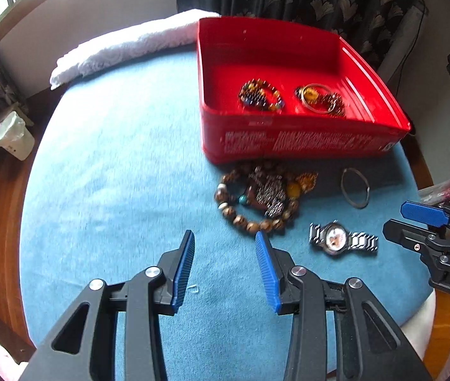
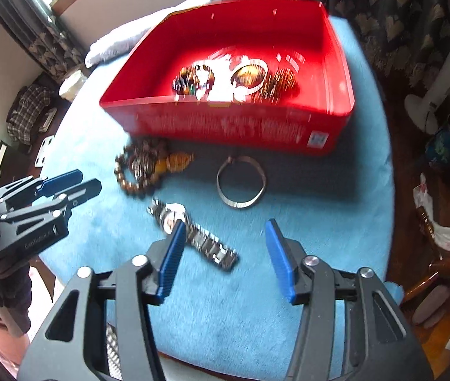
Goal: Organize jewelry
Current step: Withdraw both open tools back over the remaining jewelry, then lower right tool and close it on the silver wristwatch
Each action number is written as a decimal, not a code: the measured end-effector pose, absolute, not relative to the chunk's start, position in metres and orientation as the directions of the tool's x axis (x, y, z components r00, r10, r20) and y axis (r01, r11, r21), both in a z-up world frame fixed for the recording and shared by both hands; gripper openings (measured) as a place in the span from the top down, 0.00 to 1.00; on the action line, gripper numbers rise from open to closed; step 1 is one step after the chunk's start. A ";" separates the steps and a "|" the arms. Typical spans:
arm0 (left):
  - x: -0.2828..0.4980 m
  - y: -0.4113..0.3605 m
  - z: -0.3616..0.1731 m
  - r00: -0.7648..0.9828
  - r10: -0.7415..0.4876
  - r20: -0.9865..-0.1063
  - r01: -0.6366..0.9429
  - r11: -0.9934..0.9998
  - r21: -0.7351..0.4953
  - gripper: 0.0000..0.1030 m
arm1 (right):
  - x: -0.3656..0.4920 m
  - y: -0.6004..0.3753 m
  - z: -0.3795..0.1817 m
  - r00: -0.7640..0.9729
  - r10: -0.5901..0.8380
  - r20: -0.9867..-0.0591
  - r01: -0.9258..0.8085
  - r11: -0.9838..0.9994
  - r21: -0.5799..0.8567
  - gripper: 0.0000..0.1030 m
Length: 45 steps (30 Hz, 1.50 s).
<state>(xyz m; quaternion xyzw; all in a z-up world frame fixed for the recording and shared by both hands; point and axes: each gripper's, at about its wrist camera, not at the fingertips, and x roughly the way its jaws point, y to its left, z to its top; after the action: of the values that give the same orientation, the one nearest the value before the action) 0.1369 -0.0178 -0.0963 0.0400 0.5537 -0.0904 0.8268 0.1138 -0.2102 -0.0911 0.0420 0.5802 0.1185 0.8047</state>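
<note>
A red box (image 1: 304, 141) (image 2: 225, 127) stands on the blue table cloth and holds a beaded bracelet (image 1: 260, 95), a metal ring (image 1: 317, 98) and other beads. In front of it lie a pile of wooden bead bracelets (image 1: 256, 197) (image 2: 142, 165), a thin metal bangle (image 1: 354, 187) (image 2: 241, 181) and a silver wristwatch (image 1: 340, 238) (image 2: 193, 235). My left gripper (image 1: 225, 238) is open and empty, just short of the bead pile. My right gripper (image 2: 226, 225) is open and empty above the watch's strap; it also shows at the right edge of the left wrist view (image 1: 415, 219).
A folded white towel (image 1: 123, 47) lies at the table's far edge behind the box. The round table's edge drops to a wooden floor with a white bin (image 1: 14, 135) on the left. A fan stand (image 2: 431, 101) and a chair (image 2: 440, 254) stand to the right.
</note>
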 end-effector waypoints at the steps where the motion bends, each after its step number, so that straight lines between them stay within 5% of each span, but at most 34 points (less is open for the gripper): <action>1: 0.136 -0.016 -0.099 0.364 -0.104 -0.926 0.191 0.981 -0.035 0.62 | 0.112 -0.210 -0.095 0.291 0.244 -0.925 -0.143 0.967 0.210 0.53; 8: 0.128 -0.013 -0.111 0.341 -0.087 -0.936 0.184 0.983 -0.025 0.61 | 0.109 -0.208 -0.115 0.252 0.277 -0.927 -0.149 0.958 0.246 0.54; 21: 0.123 -0.009 -0.116 0.352 -0.072 -0.933 0.175 0.985 -0.010 0.35 | 0.094 -0.196 -0.120 0.213 0.309 -0.927 -0.214 0.940 0.265 0.54; 30: 0.118 0.007 -0.118 0.362 -0.047 -0.931 0.137 0.991 0.004 0.33 | 0.084 -0.190 -0.118 0.173 0.384 -0.907 -0.232 0.911 0.341 0.54; 45: 0.122 0.002 -0.121 0.360 -0.042 -0.932 0.165 0.986 0.019 0.30 | 0.110 -0.163 -0.118 0.225 0.249 -0.942 -0.325 0.931 0.169 0.61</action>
<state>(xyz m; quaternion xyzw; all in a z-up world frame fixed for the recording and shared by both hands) 0.1219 0.0025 -0.1207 0.0545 0.5622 -0.0628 0.8228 0.1100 -0.1635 -0.1175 -0.0318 0.5948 0.1835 0.7820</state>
